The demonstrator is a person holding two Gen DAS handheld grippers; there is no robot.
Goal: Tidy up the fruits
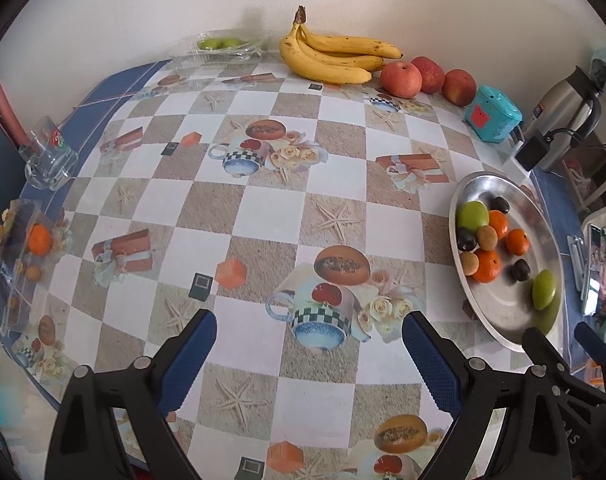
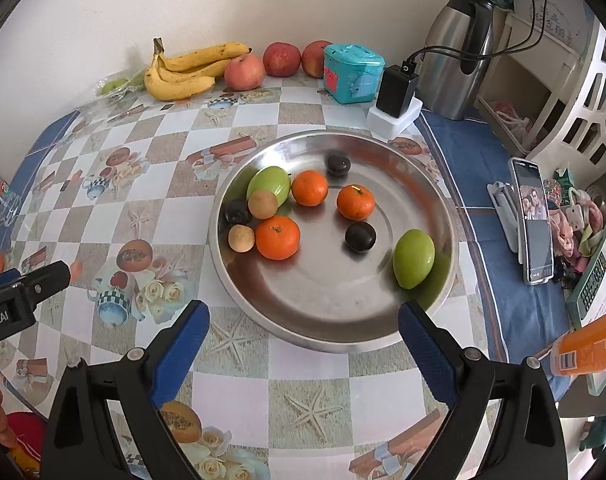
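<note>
A round metal plate (image 2: 323, 284) holds three tangerines (image 2: 278, 237), two green fruits (image 2: 414, 258), three dark plums (image 2: 360, 236) and two small brown fruits (image 2: 263, 204). My right gripper (image 2: 303, 320) hangs open just in front of the plate's near rim, with nothing between its fingers. To its left, my left gripper (image 1: 309, 332) is open over bare tablecloth, and the plate (image 1: 503, 304) lies to its right. A tangerine (image 1: 39, 240) sits in a clear plastic box (image 1: 13, 280) at the table's left edge. Bananas (image 1: 331, 58) and three apples (image 1: 401, 79) line the back wall.
A clear tray of green fruit (image 1: 219, 44) and a glass mug (image 1: 49, 156) stand on the left side. A teal box (image 2: 353, 72), charger (image 2: 395, 90), steel jug (image 2: 455, 48), propped phone (image 2: 533, 220) and orange bottle (image 2: 587, 348) crowd the right.
</note>
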